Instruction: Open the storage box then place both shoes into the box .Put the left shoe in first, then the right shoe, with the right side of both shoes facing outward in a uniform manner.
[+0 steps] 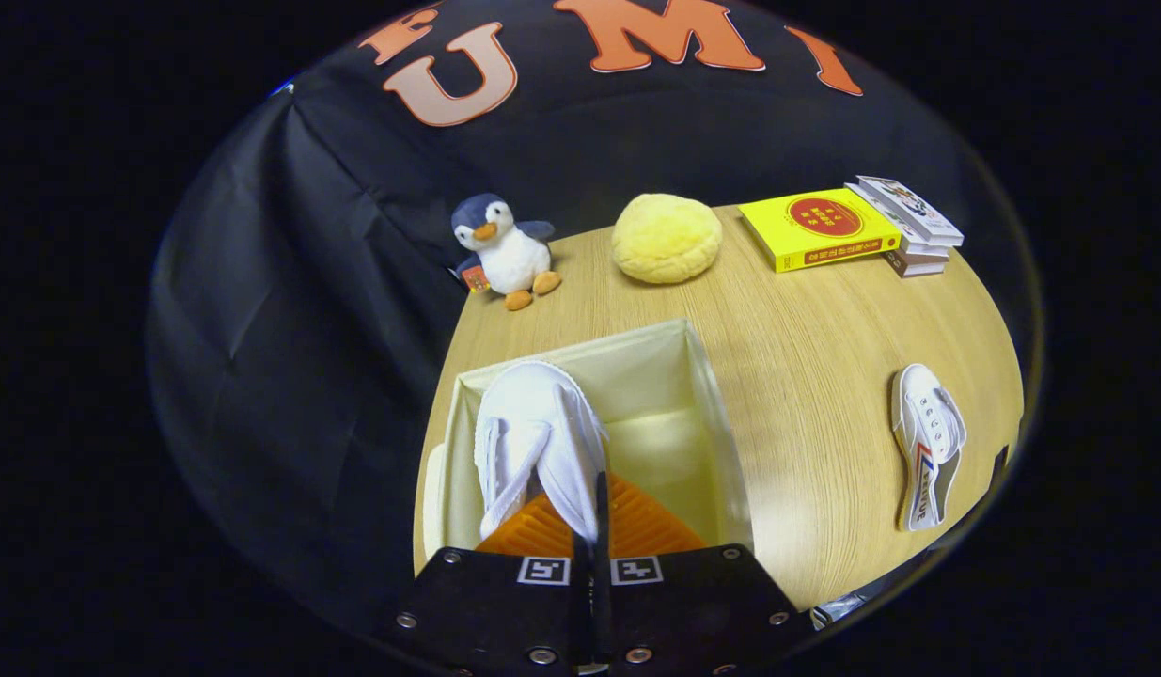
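A white canvas shoe (533, 432) hangs toe-forward from my gripper (588, 527), whose fingers are shut on its collar edge. The shoe sits over the left half of the open cream storage box (707, 414), just ahead of the fingers, with its toe near the box's far wall. The box's pale inner floor shows to the right of the shoe. A second white shoe (928, 447) with red and blue side stripes lies on its side on the wooden table, well to the right of the box.
Beyond the box on the wooden table (806, 357) stand a plush penguin (503, 249), a yellow round cushion (666, 238), a yellow book (818, 228) and a small stack of books (909, 226). The table's left edge runs close to the box.
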